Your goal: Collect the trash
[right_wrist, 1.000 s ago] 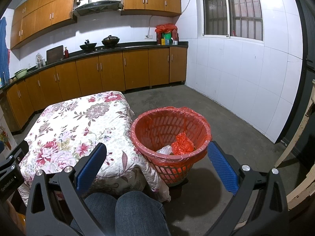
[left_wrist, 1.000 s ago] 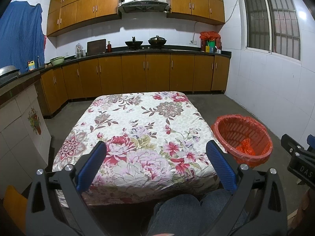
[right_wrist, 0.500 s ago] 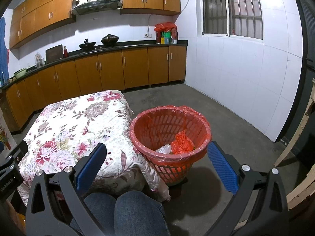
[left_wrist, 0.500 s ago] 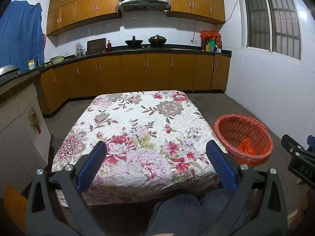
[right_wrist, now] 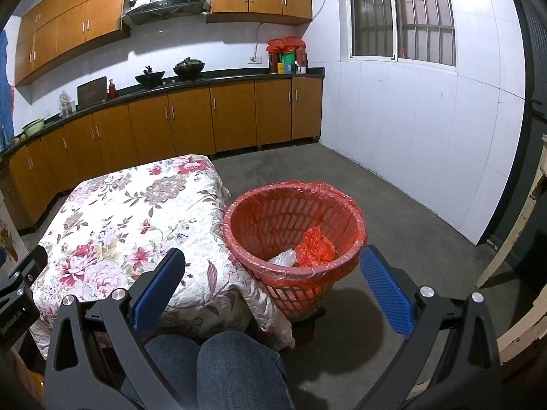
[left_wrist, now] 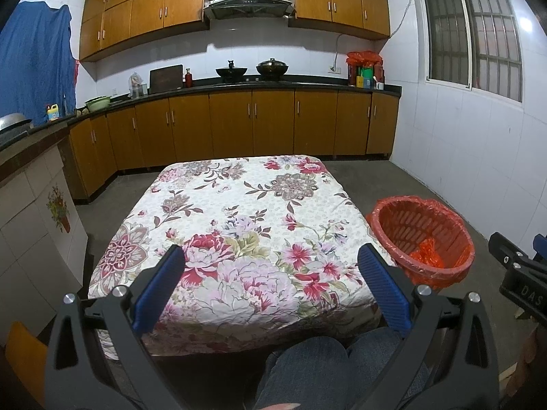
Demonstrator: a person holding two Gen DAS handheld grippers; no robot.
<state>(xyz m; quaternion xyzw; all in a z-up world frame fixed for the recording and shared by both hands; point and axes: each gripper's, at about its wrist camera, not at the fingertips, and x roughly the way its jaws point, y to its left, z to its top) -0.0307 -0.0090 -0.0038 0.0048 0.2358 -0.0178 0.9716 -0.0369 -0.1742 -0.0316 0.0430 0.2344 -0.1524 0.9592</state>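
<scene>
A floral tablecloth [left_wrist: 246,225] covers the table; at twelve o'clock, two woks [left_wrist: 251,67] sit above brown cabinets [left_wrist: 253,124].

"das" on right claw [left_wrist: 523,283]

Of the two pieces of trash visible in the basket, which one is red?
The crumpled red plastic bag, lying toward the right inside the red basket. The other piece, beside it on the left, is whitish and translucent.
</scene>
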